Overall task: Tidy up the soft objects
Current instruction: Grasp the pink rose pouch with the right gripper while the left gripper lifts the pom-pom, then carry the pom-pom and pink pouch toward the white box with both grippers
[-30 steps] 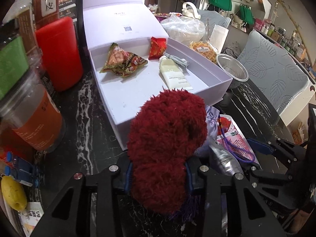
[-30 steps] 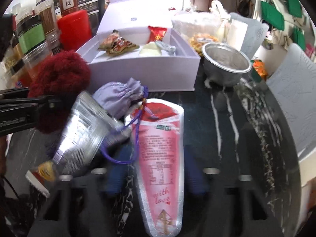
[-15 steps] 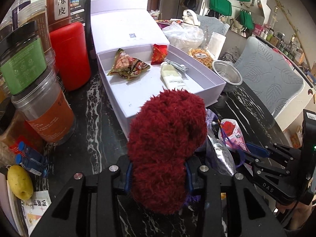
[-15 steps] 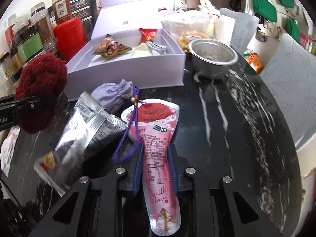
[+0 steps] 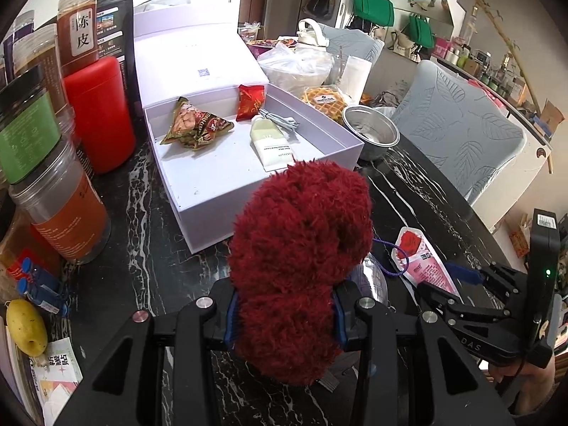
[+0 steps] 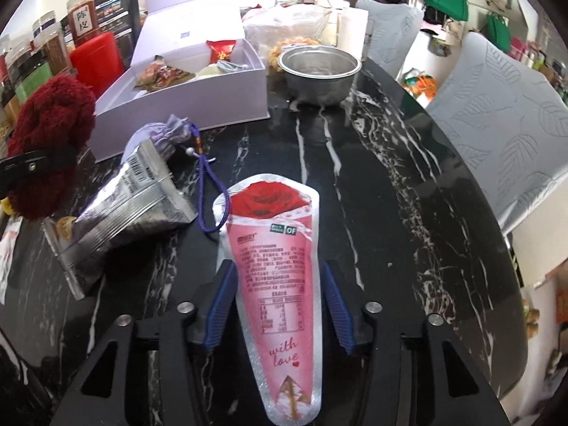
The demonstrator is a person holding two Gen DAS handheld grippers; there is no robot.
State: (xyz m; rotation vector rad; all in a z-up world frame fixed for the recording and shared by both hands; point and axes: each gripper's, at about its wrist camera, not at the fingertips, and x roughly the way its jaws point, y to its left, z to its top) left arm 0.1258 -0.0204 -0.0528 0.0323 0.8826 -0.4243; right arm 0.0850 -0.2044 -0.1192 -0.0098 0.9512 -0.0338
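- Since a second ago the right hand-held gripper [image 6: 277, 305] has pulled back along the black marble worktop [image 6: 408, 195], drawing the pink pouch clear of the silver foil packet [image 6: 124, 209], which now lies beside it instead of overlapping; the left one has risen a little, so the open box sits further off in its view.
- The worktop is glossy black stone with white veins; its curved right edge runs past two grey leaf-embossed chairs [image 6: 504, 113], and the stretch between the pouch and that edge is bare.
- The lavender cardboard box [image 5: 198, 191] stands toward the far left, lid tipped back, floor half free near its front corner; snack packets and a cream tube lie at its far end.
- The dark-red fuzzy plush [image 5: 301, 248], thick and lumpy, is clamped in the left hand-held gripper [image 5: 284, 319], jaws tight on its lower half, held just in front of the box's near corner.
- The pink cone-shaped pouch [image 6: 280, 259], smooth foil with a rose print, lies flat between the right gripper's blue pads; the jaws are opening and stand off both sides.
- A crumpled lilac drawstring bag [image 6: 167, 135] with a purple cord lies by the box's front wall.
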